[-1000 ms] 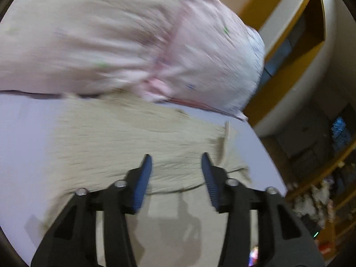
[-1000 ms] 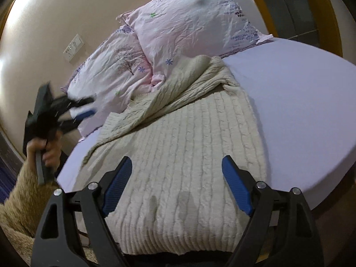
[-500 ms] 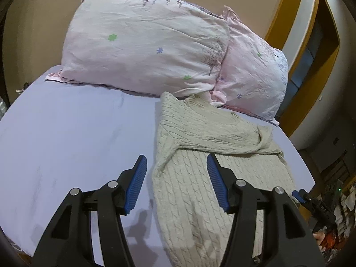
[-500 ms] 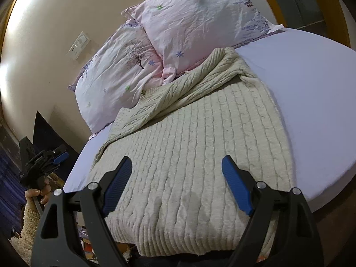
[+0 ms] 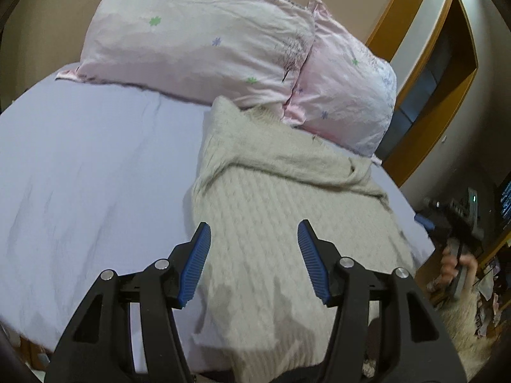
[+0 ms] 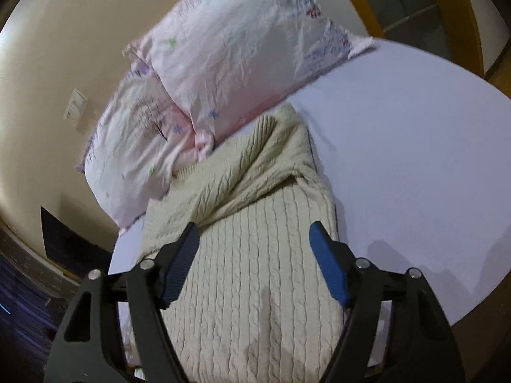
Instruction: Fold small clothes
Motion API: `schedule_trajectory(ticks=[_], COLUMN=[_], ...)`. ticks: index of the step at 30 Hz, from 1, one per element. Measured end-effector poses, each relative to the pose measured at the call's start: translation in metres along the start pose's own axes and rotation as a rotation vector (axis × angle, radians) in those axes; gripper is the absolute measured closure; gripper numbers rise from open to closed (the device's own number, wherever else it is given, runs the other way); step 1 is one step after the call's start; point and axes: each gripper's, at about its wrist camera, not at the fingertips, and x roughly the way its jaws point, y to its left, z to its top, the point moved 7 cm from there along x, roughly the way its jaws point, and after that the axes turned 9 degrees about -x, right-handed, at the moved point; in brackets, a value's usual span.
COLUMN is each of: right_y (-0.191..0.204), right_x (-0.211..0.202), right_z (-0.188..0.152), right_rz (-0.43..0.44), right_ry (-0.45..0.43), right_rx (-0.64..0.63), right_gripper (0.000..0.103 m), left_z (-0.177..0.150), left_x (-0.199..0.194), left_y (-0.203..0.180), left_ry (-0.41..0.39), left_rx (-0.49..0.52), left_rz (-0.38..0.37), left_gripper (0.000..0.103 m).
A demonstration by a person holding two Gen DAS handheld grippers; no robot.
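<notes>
A cream cable-knit sweater (image 5: 274,223) lies flat on the lavender bed sheet (image 5: 80,175), its sleeves folded across the upper body near the pillows. It also shows in the right wrist view (image 6: 255,281). My left gripper (image 5: 254,261) is open and empty, hovering above the sweater's lower hem. My right gripper (image 6: 254,265) is open and empty above the same hem end. The right gripper also shows at the far right of the left wrist view (image 5: 447,226), held in a hand.
Two pink floral pillows (image 5: 204,41) (image 5: 345,95) lean at the head of the bed, touching the sweater's top. A wooden door frame (image 5: 424,95) stands to the right. The bed's edge (image 6: 463,312) curves near my right gripper. A wall switch (image 6: 75,107) is on the wall.
Both grippers have pulled back toward the foot of the bed and now face the sweater's hem. The left gripper left the right view. Both stay open.
</notes>
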Motion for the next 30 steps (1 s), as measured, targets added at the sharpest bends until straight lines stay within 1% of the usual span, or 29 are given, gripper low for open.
schedule_trajectory(ticks=[1, 3, 5, 6, 7, 9, 11, 13, 14, 15, 16, 18, 21, 22, 23, 24, 25, 26, 27, 28, 30], right_y=[0.000, -0.006, -0.013, -0.016, -0.019, -0.012, 0.003, 0.011, 0.016, 0.020, 0.030, 0.051, 0.080, 0.088, 0.089, 0.089, 0.084, 0.078, 0.071, 0.061, 0.048], right_x=[0.000, 0.001, 0.005, 0.006, 0.006, 0.006, 0.015, 0.034, 0.048, 0.058, 0.075, 0.100, 0.141, 0.158, 0.167, 0.176, 0.182, 0.184, 0.184, 0.179, 0.162], right_z=[-0.001, -0.012, -0.025, -0.027, -0.027, -0.019, -0.003, 0.016, 0.027, 0.035, 0.045, 0.054, 0.057, 0.055, 0.055, 0.056, 0.056, 0.055, 0.053, 0.051, 0.050], right_rz=[-0.015, -0.080, -0.080, -0.080, -0.088, -0.061, -0.004, 0.012, 0.004, -0.002, -0.030, -0.088, -0.206, -0.275, -0.334, -0.430, -0.530, -0.583, -0.583, -0.563, -0.473], right_ry=[0.011, 0.074, 0.135, 0.150, 0.145, 0.118, 0.094, 0.088, 0.089, 0.094, 0.101, 0.119, 0.160, 0.184, 0.194, 0.197, 0.201, 0.205, 0.205, 0.201, 0.164], right_rx=[-0.018, -0.065, -0.053, -0.042, -0.037, -0.049, -0.044, 0.003, 0.018, 0.017, -0.004, -0.064, -0.161, -0.206, -0.240, -0.292, -0.340, -0.355, -0.337, -0.296, -0.220], right_gripper=[0.032, 0.031, 0.031, 0.031, 0.031, 0.031, 0.031, 0.031, 0.031, 0.034, 0.040, 0.041, 0.041, 0.042, 0.042, 0.043, 0.047, 0.053, 0.076, 0.088, 0.092], left_z=[-0.004, -0.010, -0.016, -0.019, -0.021, -0.023, -0.022, -0.023, -0.024, -0.025, -0.027, -0.030, -0.035, -0.036, -0.038, -0.039, -0.040, -0.040, -0.041, -0.042, -0.042], left_x=[-0.001, -0.001, 0.002, 0.006, 0.010, 0.016, 0.016, 0.014, 0.012, 0.011, 0.009, 0.007, 0.005, 0.005, 0.005, 0.004, 0.004, 0.003, 0.001, -0.001, -0.003], left_y=[0.004, 0.013, 0.021, 0.027, 0.031, 0.033, 0.028, 0.022, 0.018, 0.016, 0.014, 0.013, 0.013, 0.014, 0.014, 0.015, 0.016, 0.017, 0.018, 0.020, 0.022], left_ry=[0.007, 0.029, 0.057, 0.076, 0.092, 0.108, 0.102, 0.090, 0.082, 0.078, 0.073, 0.069, 0.075, 0.078, 0.080, 0.081, 0.082, 0.083, 0.082, 0.081, 0.082], left_rx=[-0.006, -0.027, -0.055, -0.074, -0.084, -0.097, -0.098, -0.080, -0.064, -0.053, -0.040, -0.027, -0.038, -0.041, -0.043, -0.046, -0.049, -0.052, -0.055, -0.056, -0.054], left_rz=[0.005, 0.006, 0.000, 0.000, 0.007, 0.016, -0.004, -0.007, 0.000, 0.010, 0.026, 0.047, 0.043, 0.042, 0.044, 0.044, 0.043, 0.043, 0.039, 0.036, 0.030], left_gripper=[0.044, 0.043, 0.042, 0.042, 0.042, 0.043, 0.043, 0.043, 0.043, 0.043, 0.043, 0.043, 0.042, 0.042, 0.042, 0.042, 0.042, 0.042, 0.042, 0.042, 0.042])
